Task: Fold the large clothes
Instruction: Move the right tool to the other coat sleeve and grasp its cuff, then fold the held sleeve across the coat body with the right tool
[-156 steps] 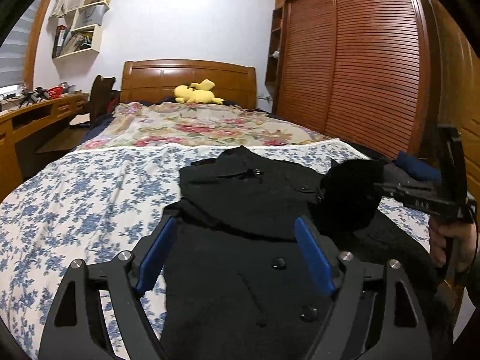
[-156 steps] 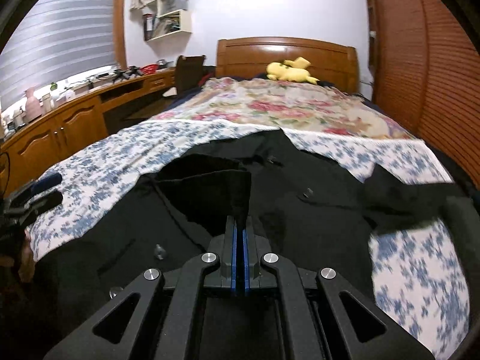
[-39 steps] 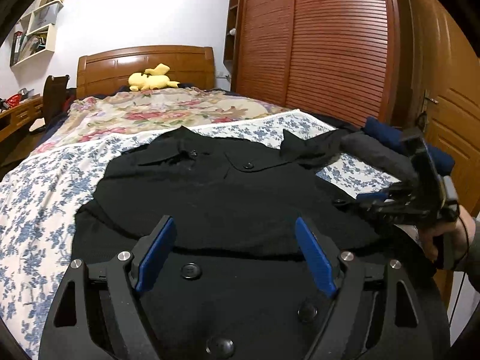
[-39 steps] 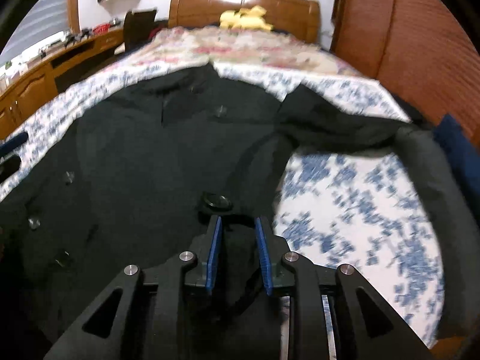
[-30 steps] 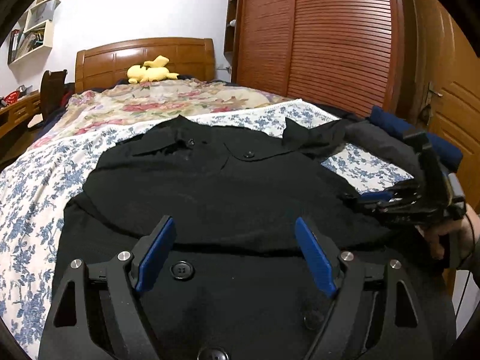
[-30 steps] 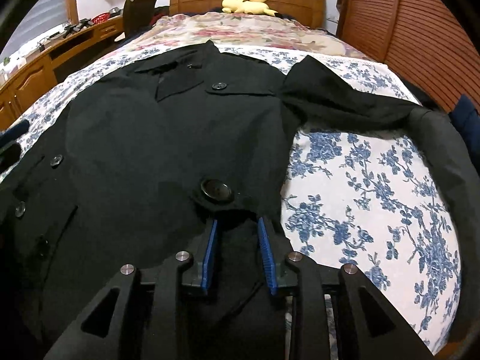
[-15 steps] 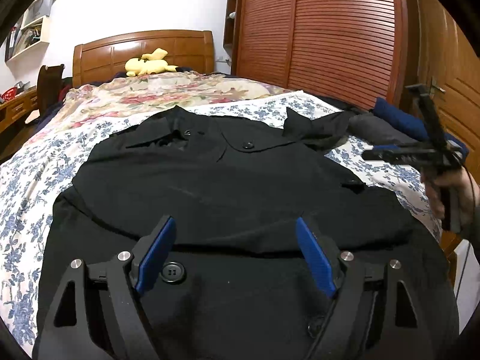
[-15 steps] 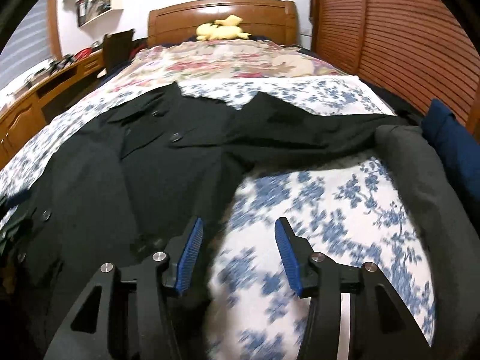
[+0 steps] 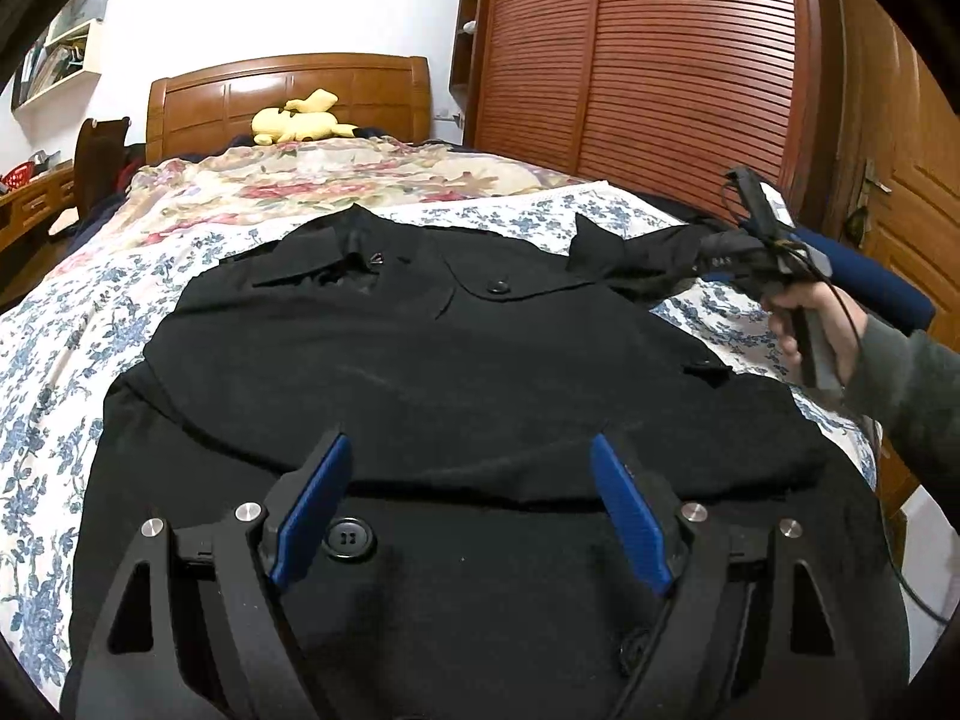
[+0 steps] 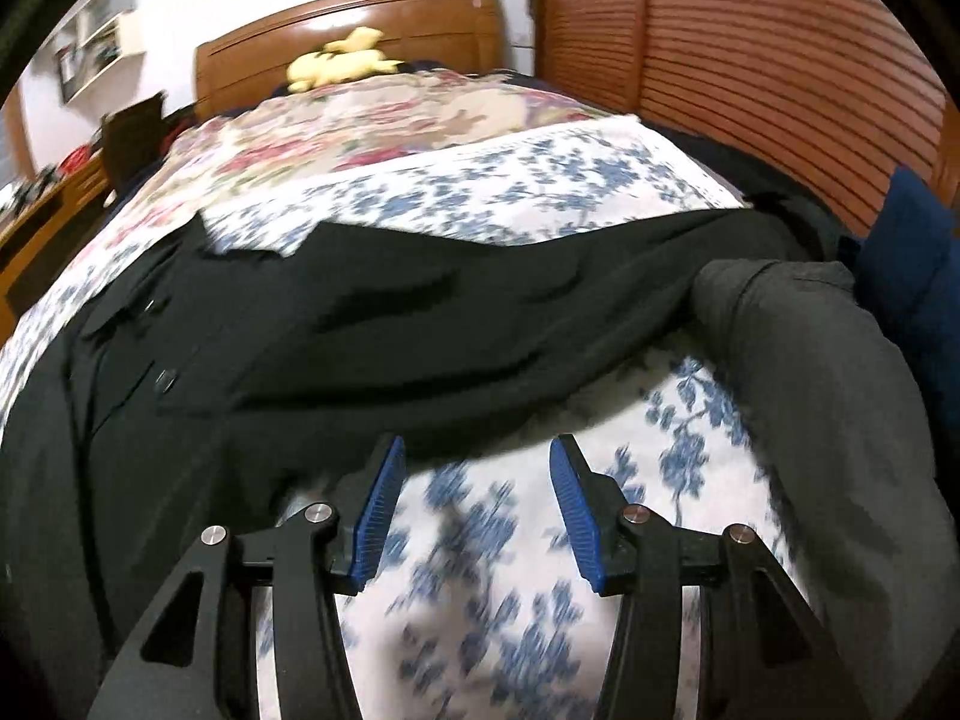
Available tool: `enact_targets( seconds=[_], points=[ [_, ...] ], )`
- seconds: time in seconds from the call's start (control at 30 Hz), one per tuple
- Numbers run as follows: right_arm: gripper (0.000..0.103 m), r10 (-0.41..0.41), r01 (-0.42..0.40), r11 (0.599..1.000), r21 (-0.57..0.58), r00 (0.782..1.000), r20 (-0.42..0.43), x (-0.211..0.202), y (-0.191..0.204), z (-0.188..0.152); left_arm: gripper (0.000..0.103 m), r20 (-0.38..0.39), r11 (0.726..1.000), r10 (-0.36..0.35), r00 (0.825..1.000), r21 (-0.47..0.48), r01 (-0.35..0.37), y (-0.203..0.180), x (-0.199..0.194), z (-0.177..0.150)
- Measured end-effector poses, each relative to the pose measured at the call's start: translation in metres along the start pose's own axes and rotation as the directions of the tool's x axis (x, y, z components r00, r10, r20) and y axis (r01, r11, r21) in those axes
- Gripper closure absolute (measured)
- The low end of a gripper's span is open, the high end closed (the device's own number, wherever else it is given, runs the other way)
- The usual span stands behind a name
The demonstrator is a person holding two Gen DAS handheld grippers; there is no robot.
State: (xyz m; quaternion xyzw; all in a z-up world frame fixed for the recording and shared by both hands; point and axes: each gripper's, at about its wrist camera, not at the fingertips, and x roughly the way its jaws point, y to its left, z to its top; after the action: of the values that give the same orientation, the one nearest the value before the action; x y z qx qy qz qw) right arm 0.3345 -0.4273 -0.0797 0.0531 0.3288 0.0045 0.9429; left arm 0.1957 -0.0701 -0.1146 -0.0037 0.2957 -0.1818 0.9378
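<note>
A black buttoned coat (image 9: 450,360) lies front up on the bed, collar toward the headboard. Its sleeve (image 10: 480,324) stretches out sideways over the floral sheet. My left gripper (image 9: 471,447) hovers open over the coat's lower front, a large button (image 9: 347,537) beside its left finger, nothing between the pads. My right gripper (image 10: 475,447) is open above the blue-flowered sheet (image 10: 480,570), just short of the sleeve's near edge, holding nothing. In the left wrist view a hand (image 9: 810,324) carries it at the coat's right side, near the sleeve.
A grey garment (image 10: 810,360) and a navy blue bundle (image 10: 912,252) lie at the bed's right edge. A yellow plush toy (image 9: 294,120) sits by the wooden headboard (image 9: 288,96). Slatted wardrobe doors (image 9: 660,60) stand at the right, a desk (image 9: 30,204) at the left.
The right gripper let go of the coat's front edge, opened wider and swung right, toward the outstretched sleeve. The left gripper stayed open over the coat.
</note>
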Motion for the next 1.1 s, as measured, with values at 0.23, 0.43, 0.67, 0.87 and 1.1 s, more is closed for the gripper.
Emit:
enact_targets(
  seconds=[0.23,0.43,0.67,0.87,1.1],
  points=[
    [0.051,-0.025,0.031,0.995,0.100,0.998,-0.064,0.037,-0.016,0.013,0.021,-0.004,1.000,-0.003,1.000,0.008,0.003,-0.001,0.001,0.000],
    [0.085,0.027,-0.016,0.989,0.148,0.997,-0.073,0.050,-0.018,0.017,0.021,-0.011,1.000,-0.002,1.000,0.010,0.002,-0.002,0.001,-0.001],
    [0.101,0.083,-0.083,0.996,0.033,0.997,0.008,0.027,0.003,0.029,0.021,-0.017,1.000,0.002,1.000,0.015,-0.002,-0.004,0.004,0.000],
    [0.101,0.254,-0.242,0.957,-0.159,0.965,0.065,-0.030,0.071,0.018,0.021,-0.020,1.000,0.003,1.000,0.019,-0.003,-0.004,0.006,0.000],
    [0.101,0.413,-0.400,0.873,-0.278,0.911,-0.013,-0.056,0.127,-0.008,0.021,-0.017,1.000,0.007,1.000,0.022,-0.006,-0.004,0.006,0.000]
  ],
)
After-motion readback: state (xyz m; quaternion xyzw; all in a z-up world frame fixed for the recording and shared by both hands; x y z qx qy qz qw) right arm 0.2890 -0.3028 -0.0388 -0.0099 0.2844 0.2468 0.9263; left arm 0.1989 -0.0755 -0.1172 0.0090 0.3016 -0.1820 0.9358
